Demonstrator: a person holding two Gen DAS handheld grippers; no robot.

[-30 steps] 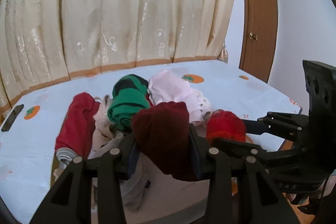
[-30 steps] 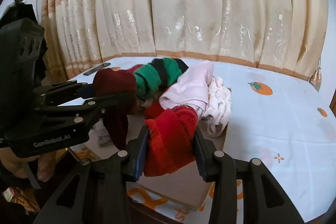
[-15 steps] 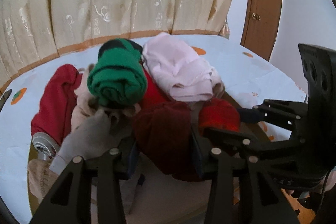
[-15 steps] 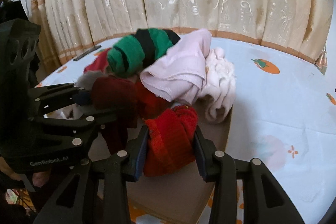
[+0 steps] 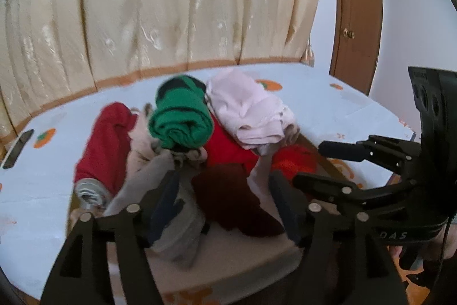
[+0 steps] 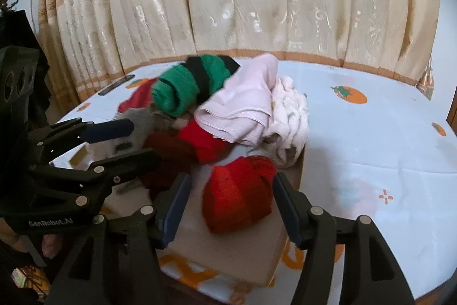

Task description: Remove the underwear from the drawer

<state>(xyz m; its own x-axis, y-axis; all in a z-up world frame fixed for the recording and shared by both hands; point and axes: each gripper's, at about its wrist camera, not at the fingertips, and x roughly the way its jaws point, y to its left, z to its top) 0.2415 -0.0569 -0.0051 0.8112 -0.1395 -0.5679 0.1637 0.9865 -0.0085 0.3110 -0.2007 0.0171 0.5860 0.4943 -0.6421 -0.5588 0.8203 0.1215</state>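
A dark maroon garment [image 5: 228, 199] lies on the beige sheet [image 6: 228, 247] between the jaws of my left gripper [image 5: 225, 190]. Those jaws are opening and the pads stand off the cloth. A bright red garment [image 6: 240, 190] sits on the same sheet between the jaws of my right gripper [image 6: 231, 187], which are also opening, with a gap on the left side. Behind them is a heap: a green and black striped roll [image 5: 180, 119], a pink garment [image 5: 245, 110], a red piece [image 6: 202, 142], grey cloth [image 5: 177, 227]. Each gripper shows in the other's view: right gripper [image 5: 322, 163], left gripper [image 6: 125, 145].
The table [image 6: 371, 133] wears a pale blue cloth with orange fruit prints. A dark flat phone-like object [image 5: 17, 147] lies at its far left edge. A metal can end [image 5: 91, 190] pokes from a red roll. Cream curtains hang behind; a brown door [image 5: 354, 19] stands at the right.
Both pairs of jaws have spread apart, letting go of the maroon and the bright red garments, which now rest on the beige sheet.
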